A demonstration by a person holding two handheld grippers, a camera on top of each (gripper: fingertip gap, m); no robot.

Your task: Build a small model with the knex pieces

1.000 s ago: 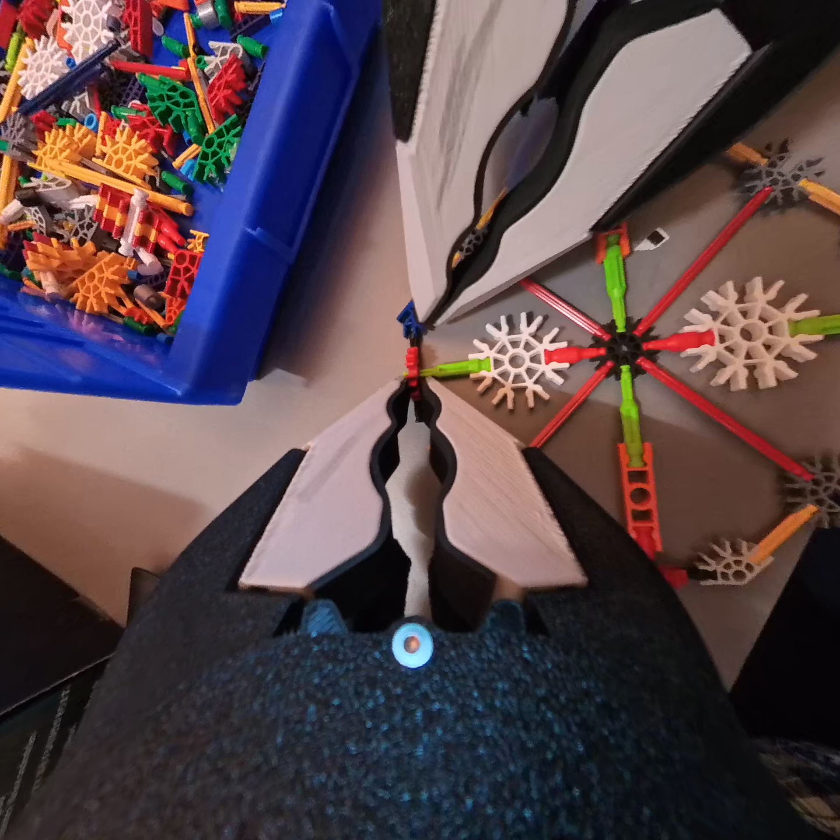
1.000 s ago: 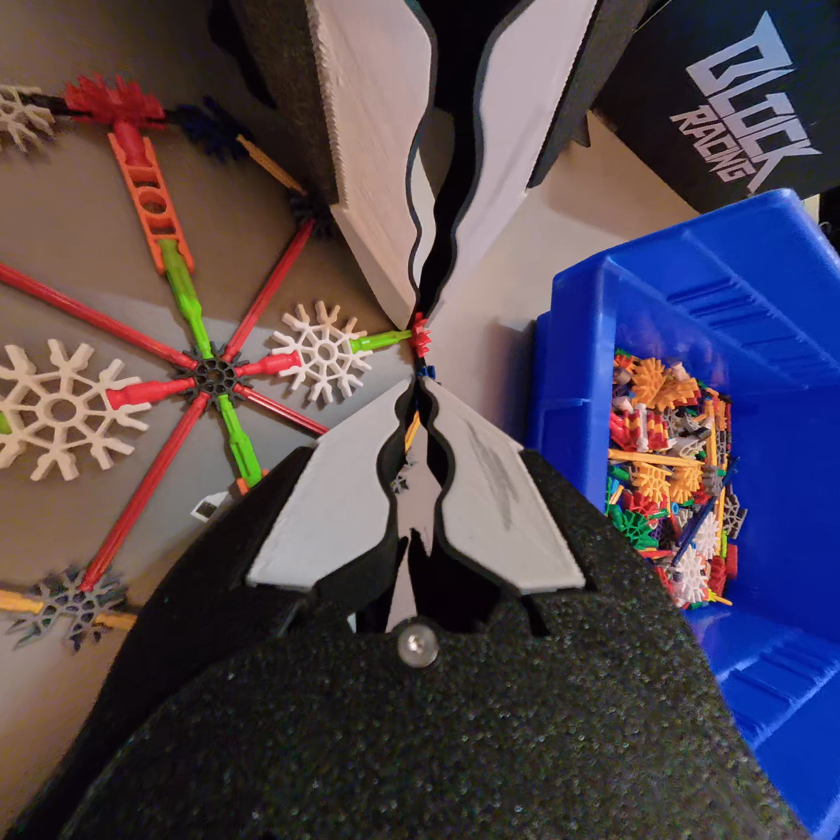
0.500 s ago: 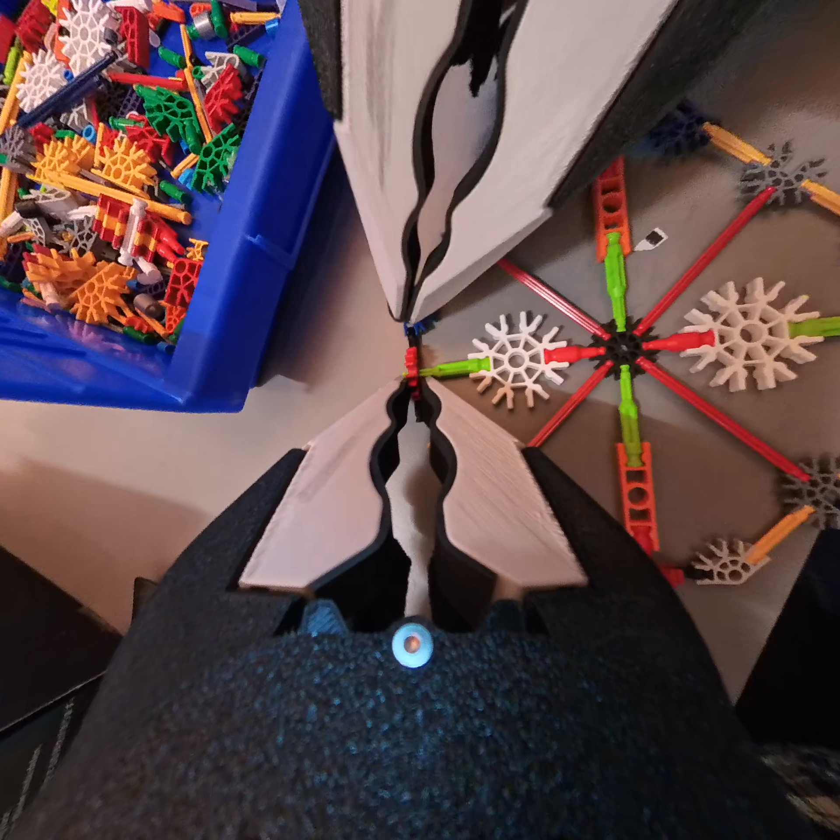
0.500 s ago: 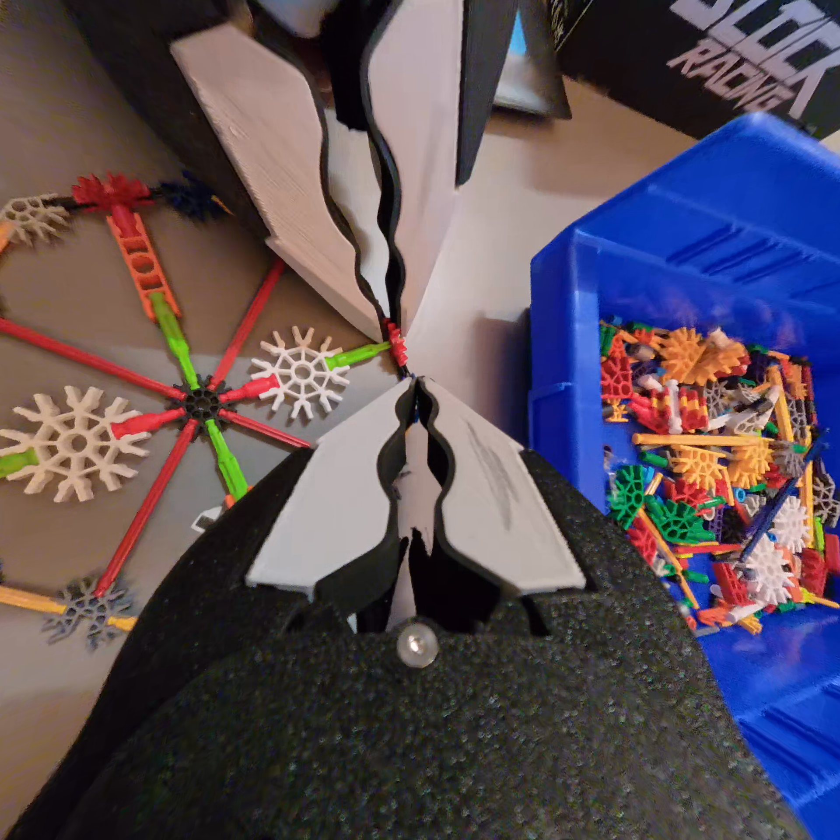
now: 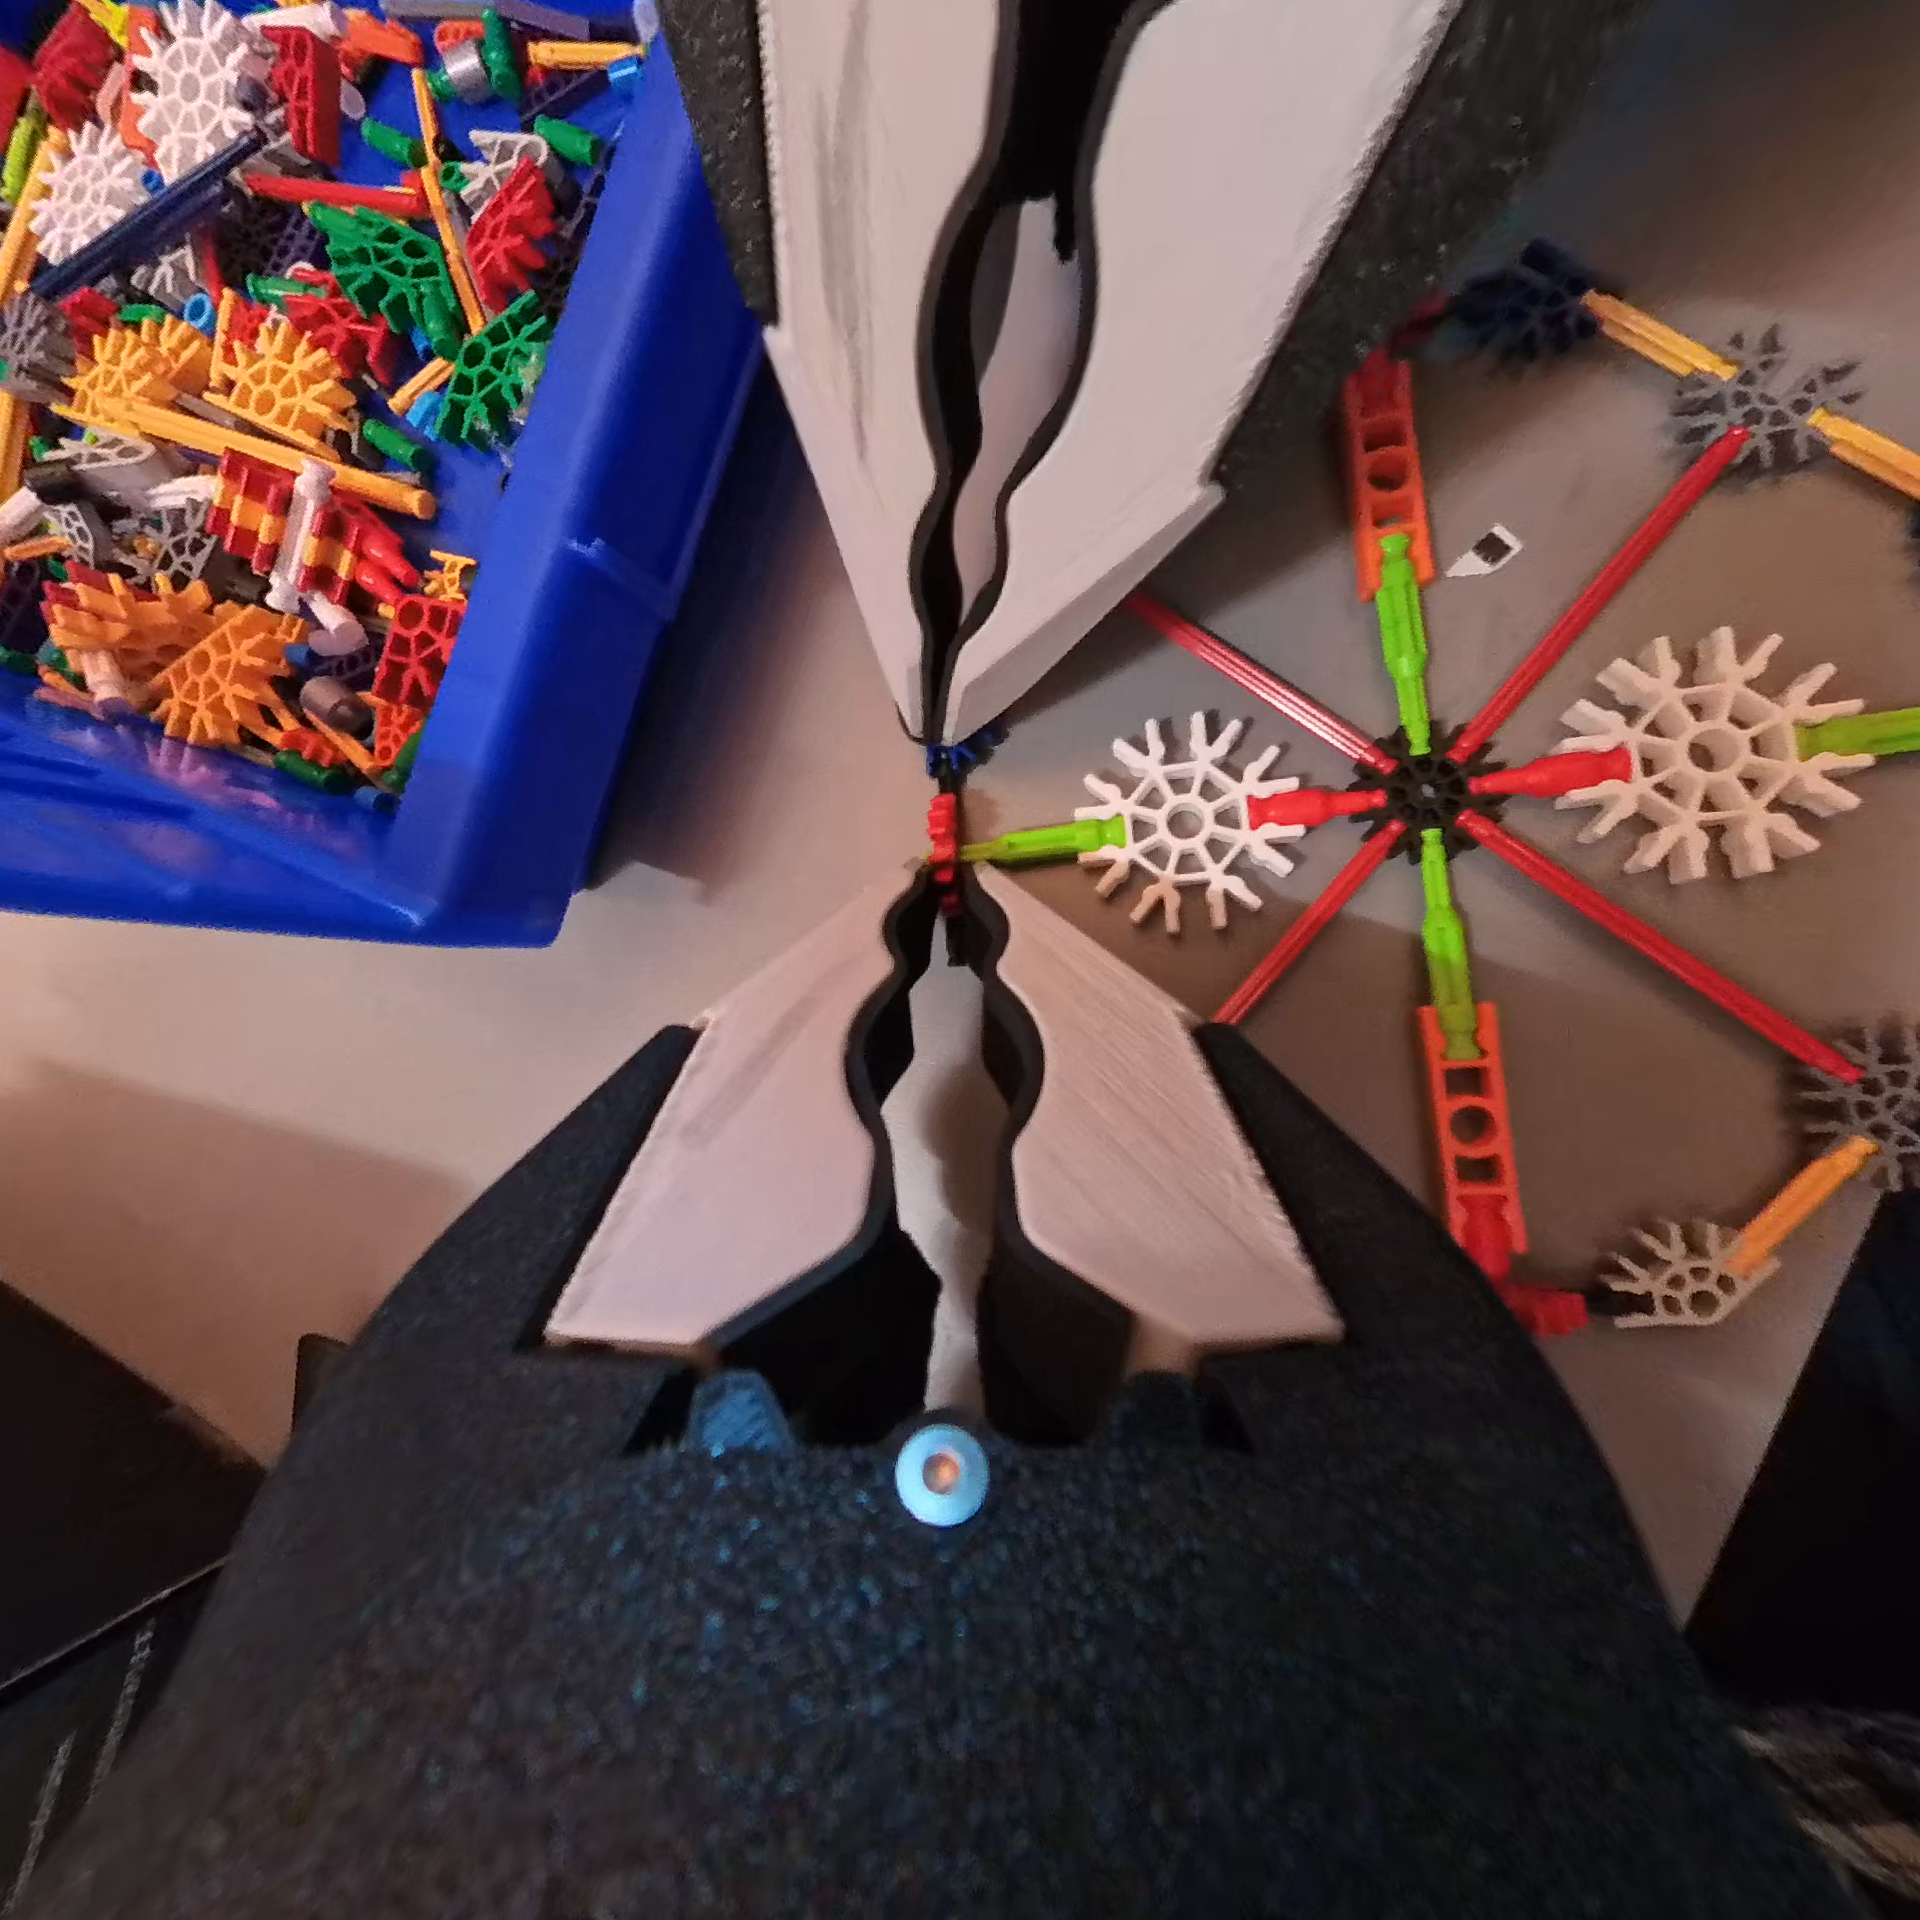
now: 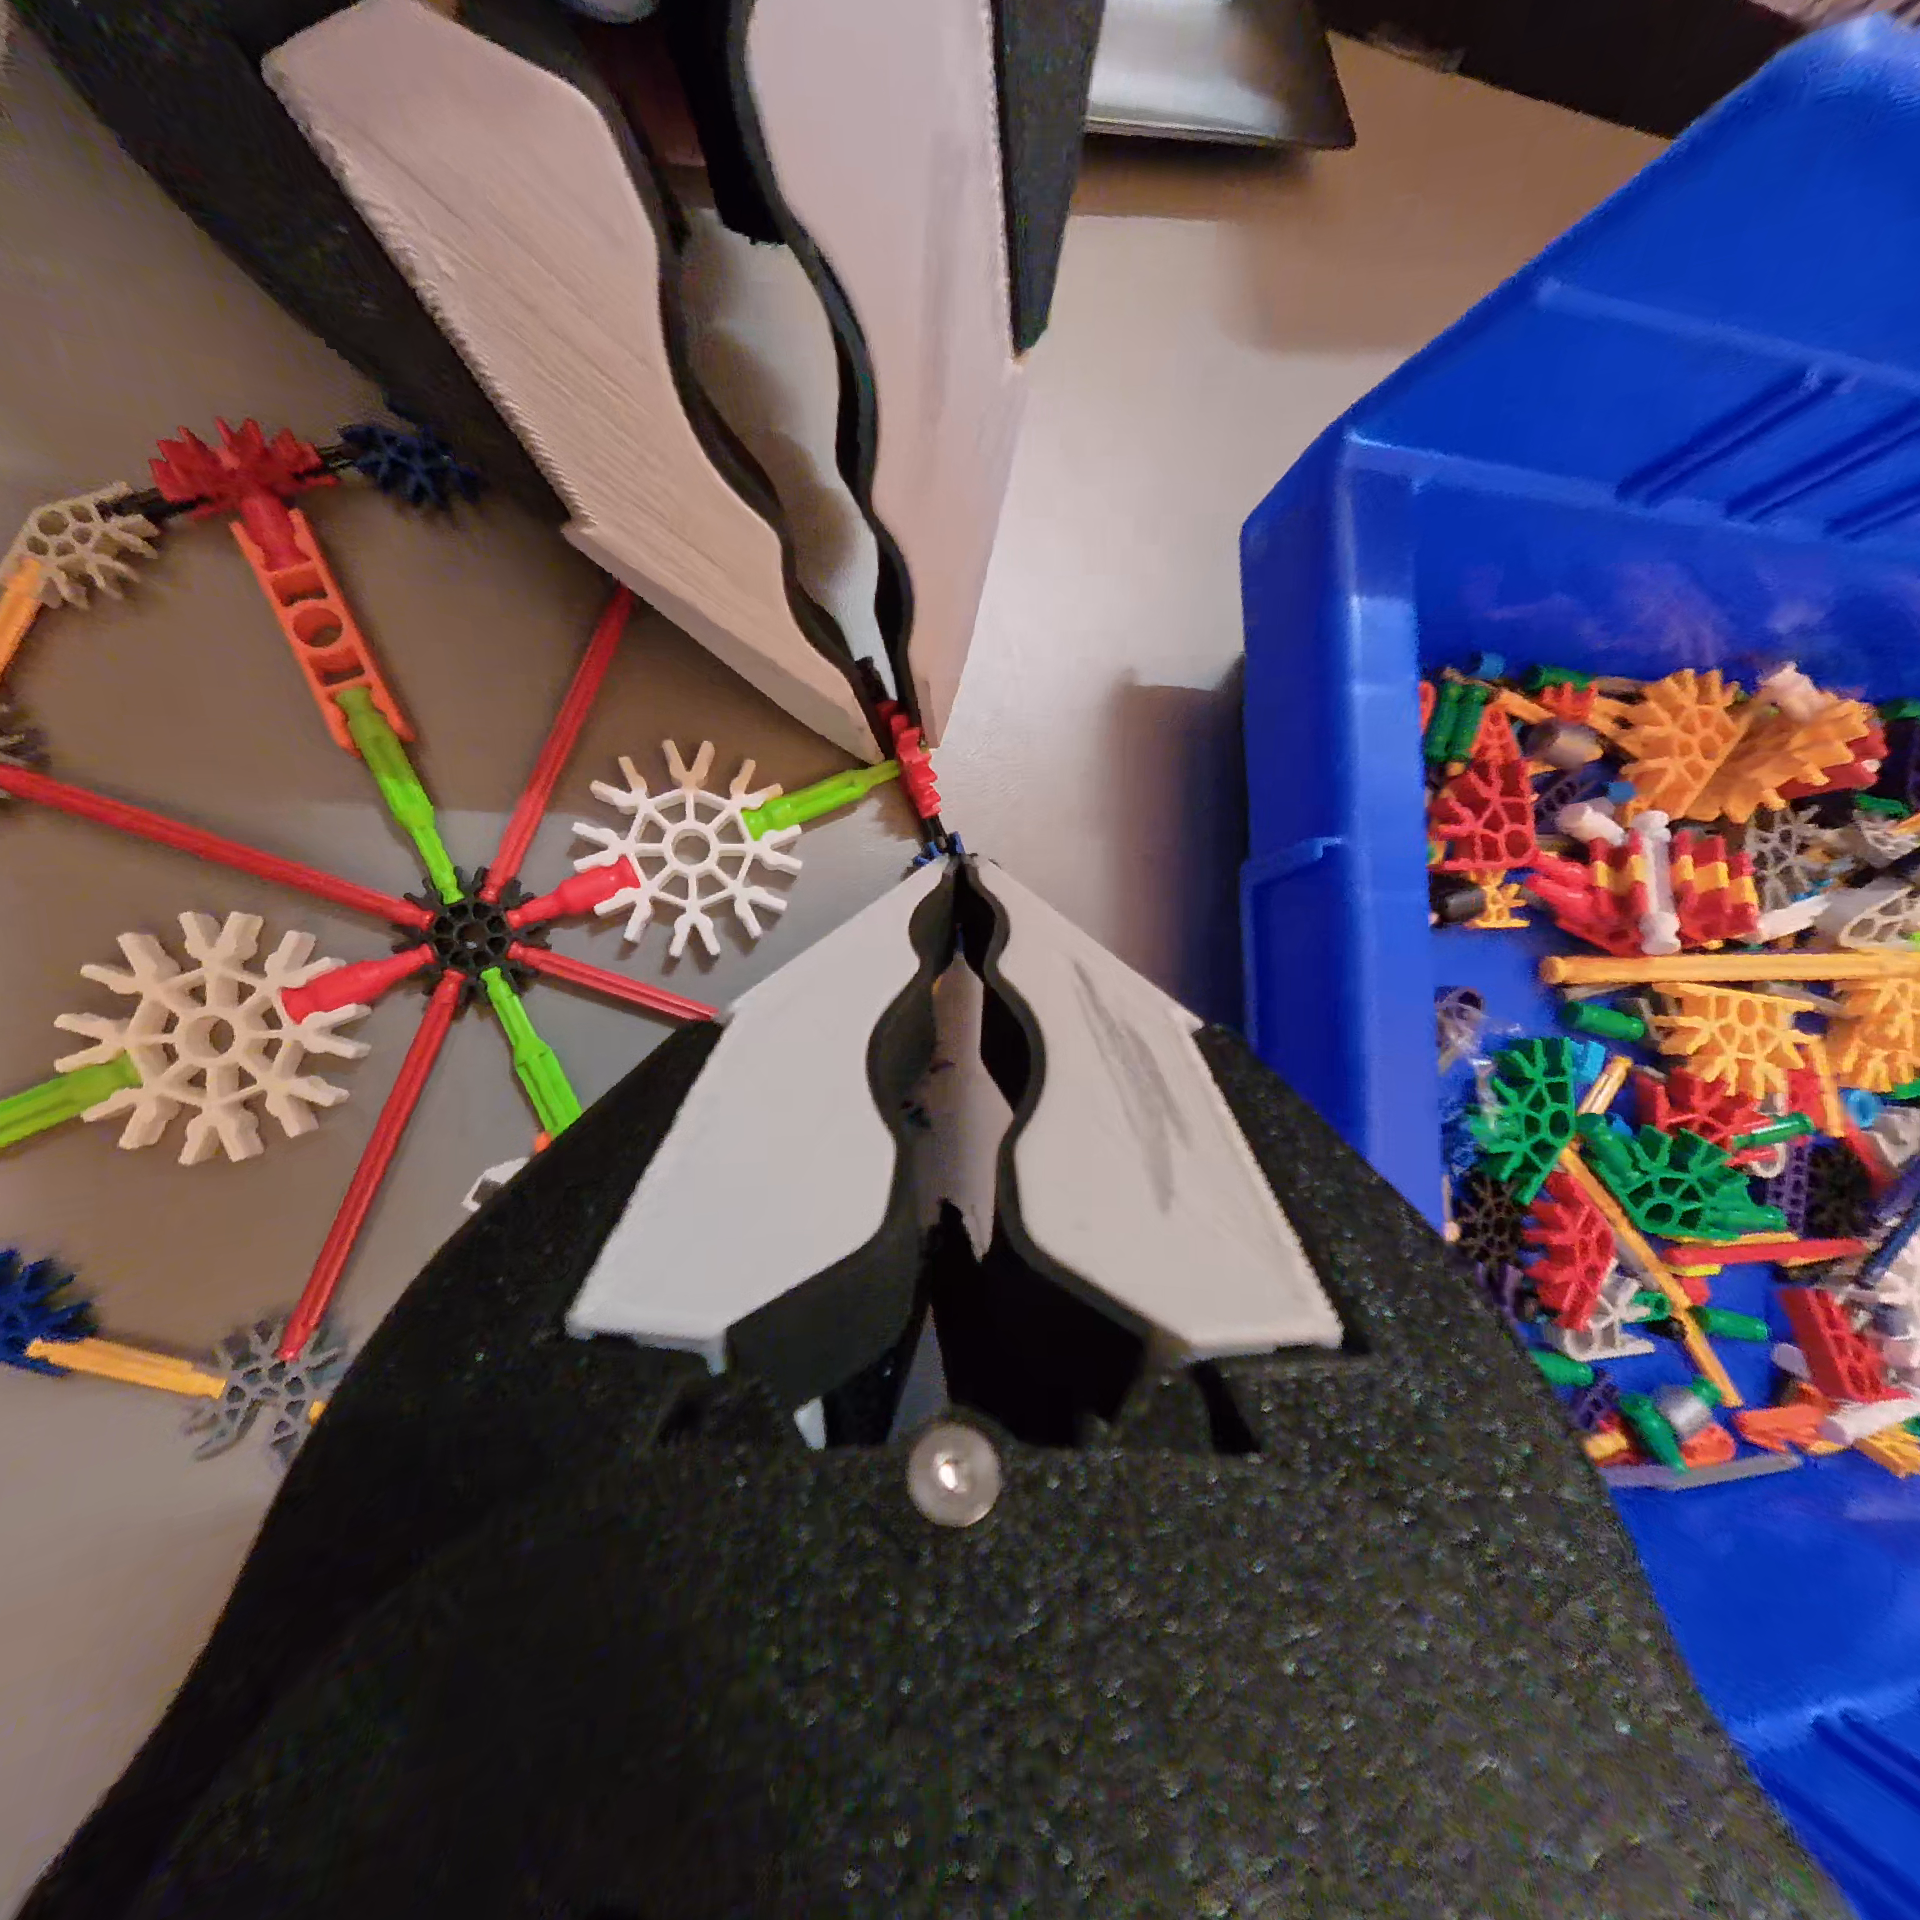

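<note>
left gripper (image 5: 943, 899) fingers pinch the red connector (image 5: 941, 837) ending the wheel's green rod (image 5: 1039, 837); right gripper (image 6: 956, 883) fingers clamp a blue connector (image 6: 938, 852) against it. likely best kept level above the bench (image 5: 312, 1039).

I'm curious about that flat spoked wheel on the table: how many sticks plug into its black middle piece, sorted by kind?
Long thin red rods: 4
Short red rods: 2
Short green rods: 2
Total plugged into the black hub: 8
</note>
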